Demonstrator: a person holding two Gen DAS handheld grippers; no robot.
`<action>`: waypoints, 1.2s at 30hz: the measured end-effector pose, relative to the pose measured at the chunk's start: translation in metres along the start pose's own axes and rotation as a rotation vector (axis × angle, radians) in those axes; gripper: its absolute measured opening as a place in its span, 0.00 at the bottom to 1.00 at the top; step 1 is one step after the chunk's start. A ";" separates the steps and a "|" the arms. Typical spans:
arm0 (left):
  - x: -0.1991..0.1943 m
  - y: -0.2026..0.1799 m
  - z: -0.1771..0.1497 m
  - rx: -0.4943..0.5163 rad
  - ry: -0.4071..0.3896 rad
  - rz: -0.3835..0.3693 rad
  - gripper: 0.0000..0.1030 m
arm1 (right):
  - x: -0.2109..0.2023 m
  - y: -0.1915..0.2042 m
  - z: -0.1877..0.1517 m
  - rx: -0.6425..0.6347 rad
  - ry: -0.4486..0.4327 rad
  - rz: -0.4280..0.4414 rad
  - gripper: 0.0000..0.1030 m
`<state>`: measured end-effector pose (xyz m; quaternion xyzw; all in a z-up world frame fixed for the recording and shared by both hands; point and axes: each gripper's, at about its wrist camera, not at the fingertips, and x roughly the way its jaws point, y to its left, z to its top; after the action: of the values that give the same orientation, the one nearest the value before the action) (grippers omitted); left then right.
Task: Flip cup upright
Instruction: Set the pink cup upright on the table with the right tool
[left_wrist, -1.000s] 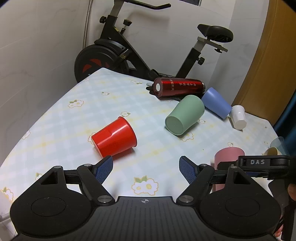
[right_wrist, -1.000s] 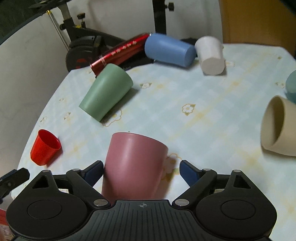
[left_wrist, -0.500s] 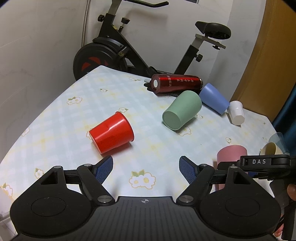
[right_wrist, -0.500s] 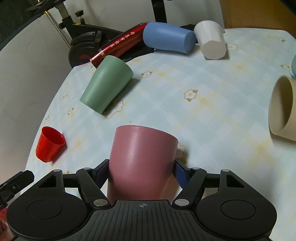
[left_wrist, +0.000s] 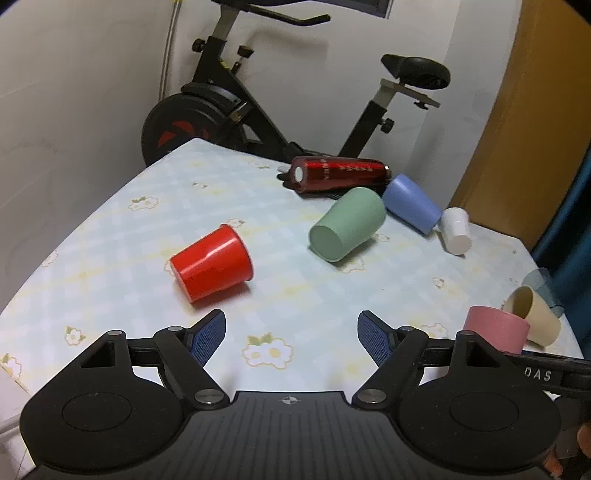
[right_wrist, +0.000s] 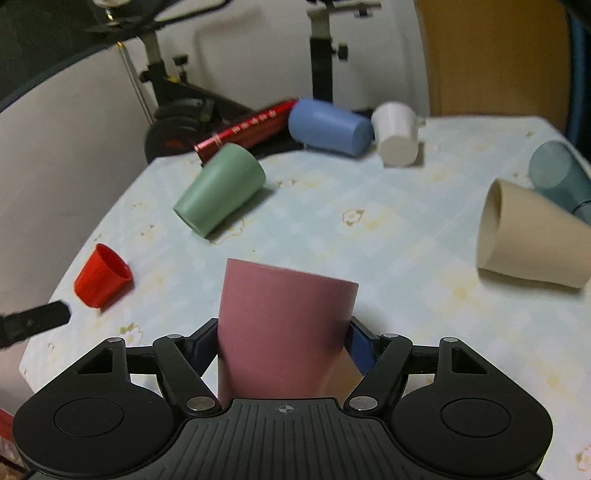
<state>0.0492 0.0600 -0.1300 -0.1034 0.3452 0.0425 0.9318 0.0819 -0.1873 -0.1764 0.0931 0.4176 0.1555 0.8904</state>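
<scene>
My right gripper (right_wrist: 282, 341) is shut on a pink cup (right_wrist: 284, 325), which stands with its closed base up between the blue pads. The pink cup also shows at the right of the left wrist view (left_wrist: 495, 328). My left gripper (left_wrist: 291, 332) is open and empty, above the table's near edge. A red cup (left_wrist: 212, 262) lies on its side just beyond the left gripper's left finger; it shows small in the right wrist view (right_wrist: 101, 275).
On the flowered tablecloth (left_wrist: 280, 295) lie a green cup (left_wrist: 345, 229), a blue cup (left_wrist: 412, 208), a white cup (left_wrist: 456, 230), a beige cup (right_wrist: 532, 236), a teal glass (right_wrist: 559, 181) and a red bottle (left_wrist: 340, 173). An exercise bike (left_wrist: 236, 107) stands behind the table.
My right gripper has closed on the pink cup and raised it slightly. The left gripper has drawn back and up a little, still open.
</scene>
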 end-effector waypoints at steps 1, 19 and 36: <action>-0.001 -0.002 -0.001 0.004 -0.002 -0.007 0.78 | -0.005 0.001 -0.002 -0.015 -0.014 -0.006 0.65; -0.010 -0.023 -0.019 0.049 -0.035 -0.013 0.80 | -0.022 0.013 -0.012 -0.219 -0.162 -0.181 0.64; -0.010 -0.024 -0.023 0.057 -0.026 0.011 0.82 | -0.025 0.020 -0.025 -0.258 -0.166 -0.197 0.64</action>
<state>0.0303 0.0311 -0.1369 -0.0745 0.3347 0.0391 0.9386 0.0434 -0.1768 -0.1680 -0.0510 0.3265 0.1116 0.9372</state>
